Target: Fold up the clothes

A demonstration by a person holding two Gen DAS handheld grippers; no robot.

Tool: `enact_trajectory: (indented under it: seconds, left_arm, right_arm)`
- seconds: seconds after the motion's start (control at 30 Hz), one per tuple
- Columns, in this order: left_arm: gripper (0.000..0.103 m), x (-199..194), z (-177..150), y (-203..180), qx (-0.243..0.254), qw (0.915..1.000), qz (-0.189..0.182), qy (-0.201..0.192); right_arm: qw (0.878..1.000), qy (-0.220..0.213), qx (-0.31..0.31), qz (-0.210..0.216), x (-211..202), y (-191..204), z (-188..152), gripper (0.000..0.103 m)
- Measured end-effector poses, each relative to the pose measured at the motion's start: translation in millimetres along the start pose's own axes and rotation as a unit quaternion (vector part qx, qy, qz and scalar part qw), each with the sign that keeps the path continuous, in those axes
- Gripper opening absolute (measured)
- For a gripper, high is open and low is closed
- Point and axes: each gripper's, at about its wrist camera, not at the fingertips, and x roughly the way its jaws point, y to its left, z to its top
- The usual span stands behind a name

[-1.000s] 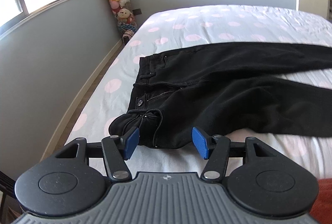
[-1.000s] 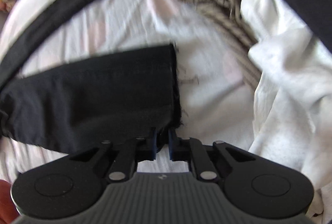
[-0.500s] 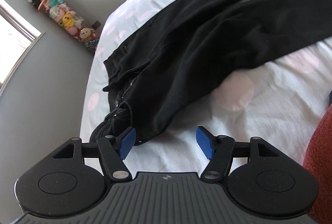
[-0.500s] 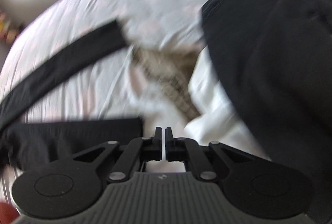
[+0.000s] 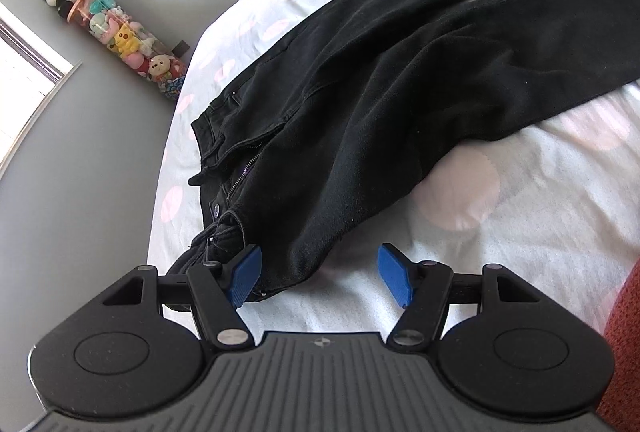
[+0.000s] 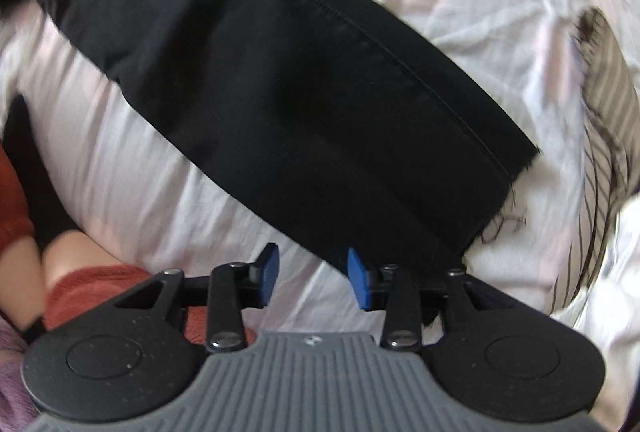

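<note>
A big bed (image 5: 500,272) with a white sheet and pale pink dots is seen in both views. A pair of black jeans (image 5: 380,104) is laid flat on it, with the waist near the bed's edge by the grey wall and both legs stretched away across the sheet. The two legs are spread a little apart, so no fold looks done yet. A striped cloth (image 6: 608,120) is bunched on the bed just beside the end of the near leg (image 6: 320,104). A tall tube of soft toys (image 5: 120,36) is stood in the far corner, well apart from the jeans.

The left claw (image 5: 320,278) is held with its blue pads wide apart. One pad is right by the near corner of the waistband (image 5: 228,232), and nothing is held. The right claw (image 6: 312,274) is also spread apart and empty, with one pad just at the side edge of the near leg, near its frayed hem.

Things could go wrong from here. If a claw is closed too low, the sheet could be pinched along with the jeans and pulled up. If only the top layer is caught, the leg could twist and the fold would be crooked. The thick waistband could slip from the pads if only its edge is nipped. The striped cloth could be dragged too if the hem is swept past it.
</note>
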Motion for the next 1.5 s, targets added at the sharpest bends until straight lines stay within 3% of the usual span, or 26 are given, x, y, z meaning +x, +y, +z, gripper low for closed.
enact_trajectory:
  seconds: [0.1,0.4,0.47,0.57,0.67,0.87,1.0,1.1,1.23,1.4,1.5]
  left_arm:
    - [0.076,5,-1,2,-0.003,1.0000,0.000,0.004]
    - [0.076,12,-4,10,-0.018,0.9998,0.002,0.007]
    - [0.076,10,-5,11,-0.015,0.9999,0.002,0.004]
    - [0.076,8,-7,12,-0.009,0.9999,0.005,0.000]
    - [0.076,7,-10,15,0.001,0.9999,0.011,-0.001]
    - [0.078,10,-17,8,0.059,0.9974,0.041,-0.005]
    - [0.080,18,-18,-9,0.120,0.9905,0.065,-0.016]
    - [0.080,28,-22,-25,0.164,0.9840,0.067,-0.016]
    - [0.080,42,-36,-51,0.236,0.9685,0.077,-0.019]
    - [0.080,70,-35,-52,0.243,0.9605,0.135,-0.011]
    - [0.078,80,-29,-52,0.247,0.9584,0.143,-0.005]
  right_arm:
    - [1.000,0.023,-0.014,-0.008,14,1,10,0.058]
    - [0.997,0.050,-0.051,-0.044,35,9,14,0.058]
    - [0.996,0.050,-0.055,-0.054,36,10,12,0.054]
    - [0.995,0.045,-0.062,-0.070,33,9,9,0.037]
    - [0.993,0.023,-0.070,-0.091,16,10,3,0.010]
    - [0.989,-0.042,-0.061,-0.129,-40,2,-10,0.008]
    - [0.976,-0.083,-0.037,-0.198,-85,-18,-9,0.007]
    - [0.977,-0.090,-0.002,-0.193,-97,-24,-4,0.007]
    - [0.974,-0.081,-0.030,-0.211,-96,-15,-2,0.007]
    - [0.975,-0.080,-0.020,-0.208,-93,-17,11,0.007]
    - [0.969,-0.098,-0.016,-0.226,-90,-16,26,0.007]
